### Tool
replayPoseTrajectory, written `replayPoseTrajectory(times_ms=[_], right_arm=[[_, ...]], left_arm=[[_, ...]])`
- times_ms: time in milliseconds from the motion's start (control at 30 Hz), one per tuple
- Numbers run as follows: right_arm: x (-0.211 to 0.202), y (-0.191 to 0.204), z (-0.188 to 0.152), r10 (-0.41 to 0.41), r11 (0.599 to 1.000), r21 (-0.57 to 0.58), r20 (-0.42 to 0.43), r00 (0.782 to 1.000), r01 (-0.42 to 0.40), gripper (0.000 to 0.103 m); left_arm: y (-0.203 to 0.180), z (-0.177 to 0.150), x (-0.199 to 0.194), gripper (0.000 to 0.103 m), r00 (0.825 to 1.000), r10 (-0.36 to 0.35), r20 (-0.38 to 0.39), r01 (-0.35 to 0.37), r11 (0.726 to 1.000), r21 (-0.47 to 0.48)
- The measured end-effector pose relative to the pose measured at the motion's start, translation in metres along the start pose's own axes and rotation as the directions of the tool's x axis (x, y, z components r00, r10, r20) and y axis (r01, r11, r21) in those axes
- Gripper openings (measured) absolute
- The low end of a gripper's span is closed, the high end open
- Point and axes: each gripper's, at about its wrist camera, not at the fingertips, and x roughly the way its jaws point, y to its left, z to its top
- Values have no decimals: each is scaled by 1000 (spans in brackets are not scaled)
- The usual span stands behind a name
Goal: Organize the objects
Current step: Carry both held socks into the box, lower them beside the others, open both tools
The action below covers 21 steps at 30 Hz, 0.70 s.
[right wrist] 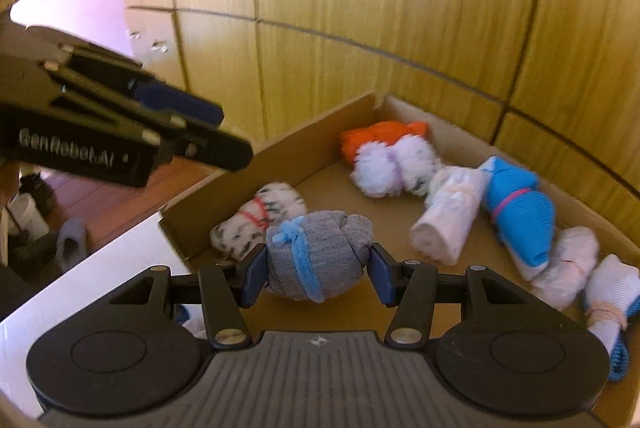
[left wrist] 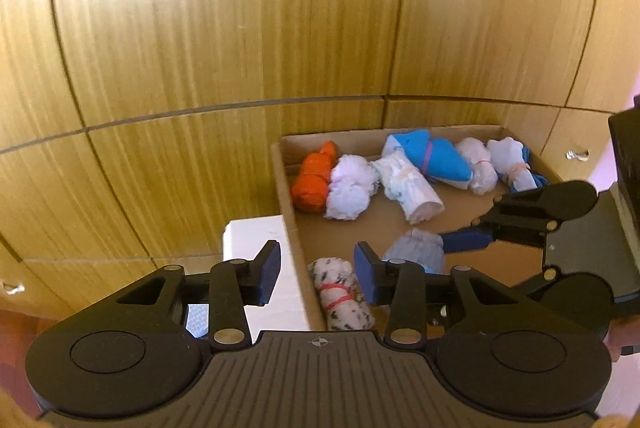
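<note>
A white surface [right wrist: 80, 292] carries a brown cardboard box [right wrist: 280, 156], which stands with one corner near the wooden cabinet fronts. On the floor of the box lie several rolled sock bundles. At the far side they make a loose row — an orange bundle [left wrist: 314, 178], a fluffy white one [left wrist: 352, 192] touching it, a pale cream roll [left wrist: 412, 188], a bright blue bundle with a pink band [left wrist: 432, 158], a white-pink one [left wrist: 478, 164] and a white bundle with blue edge [left wrist: 516, 166]. Nearer, beside the left wall of the box, lies a white bundle with dark specks and a red band [left wrist: 340, 294] — apart from the row.
</note>
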Motion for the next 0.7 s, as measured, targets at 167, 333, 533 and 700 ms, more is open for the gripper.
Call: replayPoseTrajectory(times_ms=[167, 333, 533, 700], right_arm=[[10, 8, 7, -4, 1000, 5, -5, 1000, 4, 50], [23, 13, 21, -55, 998, -1, -14, 998, 55, 50], [30, 2, 29, -127, 992, 8, -27, 992, 128, 50], [36, -6, 31, -176, 984, 18, -44, 983, 176, 54]], left_arm=[[7, -6, 1, 48, 1000, 4, -11, -4, 1000, -22], [8, -8, 6, 48, 1000, 7, -26, -7, 1000, -25], [3, -8, 12, 58, 999, 26, -38, -26, 1000, 0], [-4, -3, 21, 58, 998, 55, -43, -53, 998, 34]])
